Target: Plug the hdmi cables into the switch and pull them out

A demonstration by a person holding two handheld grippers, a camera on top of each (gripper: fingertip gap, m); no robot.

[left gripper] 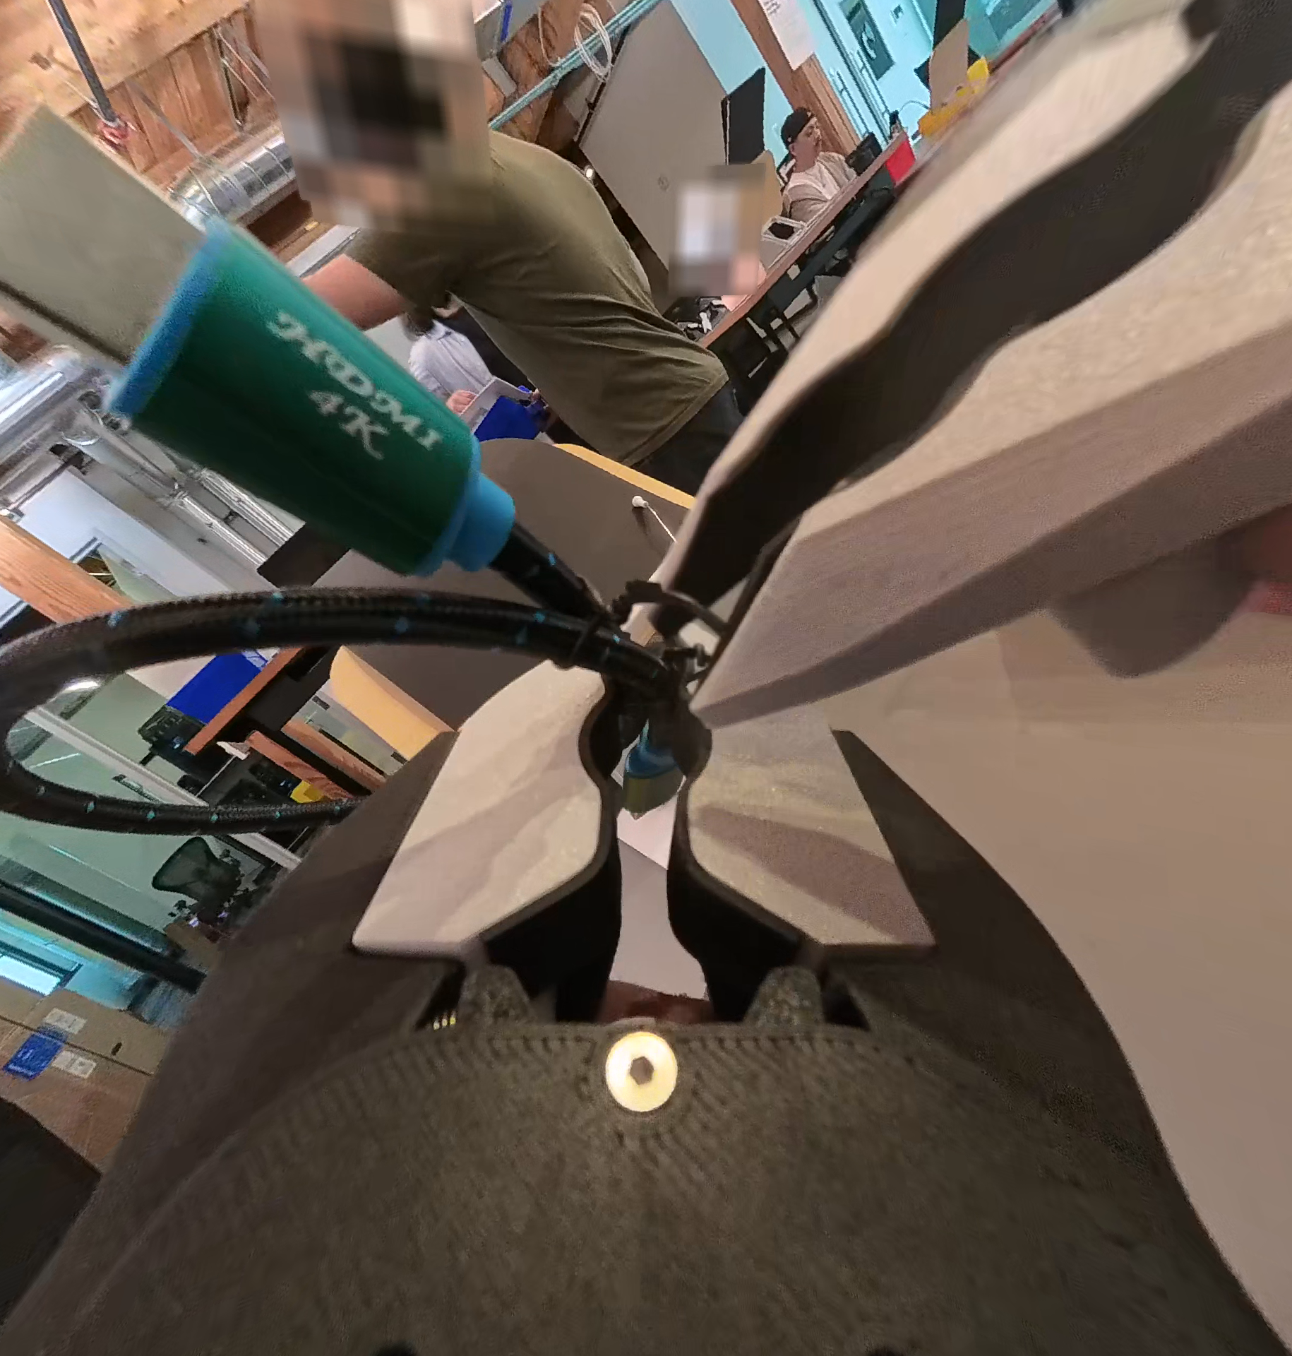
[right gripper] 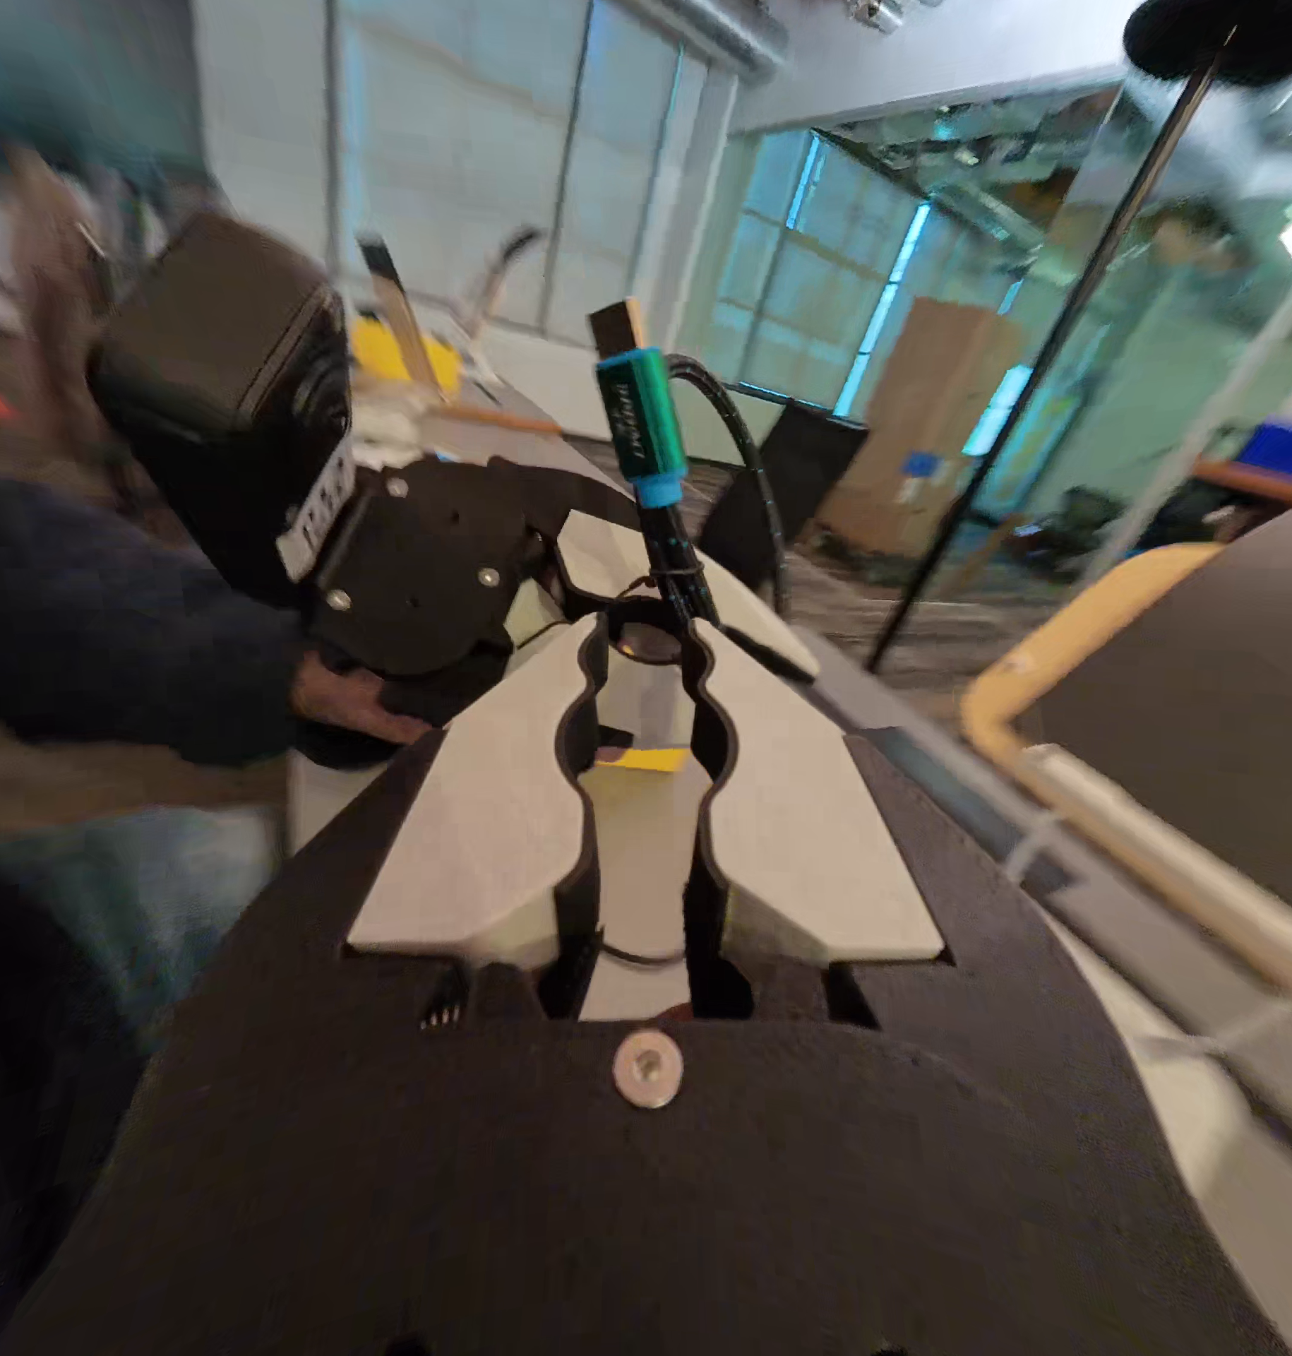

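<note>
Left tongs [left gripper: 647,723]: grey-faced, black-edged fingers nearly closed at the tips, pinching a bundled black braided cable [left gripper: 188,631].
Right tongs [right gripper: 647,631]: grey wavy-edged fingers close together, tips on the same bundle just beside the left tongs; whether they grip it cannot be told.
Green plug, upper [left gripper: 298,411]: metallic green HDMI connector with blue collar, standing up from the bundle toward 10 o'clock in the left wrist view and 12 o'clock in the right wrist view.
Green plug, lower [left gripper: 650,781]: second green and blue connector hanging just beyond the left fingertips.
Cable loop: braid curving out toward 9 o'clock.
Switch: cannot be made out.
Surroundings: person in an olive shirt [left gripper: 555,293] at 12 o'clock; yellow padded rail [right gripper: 1032,660] at 3 o'clock.
</note>
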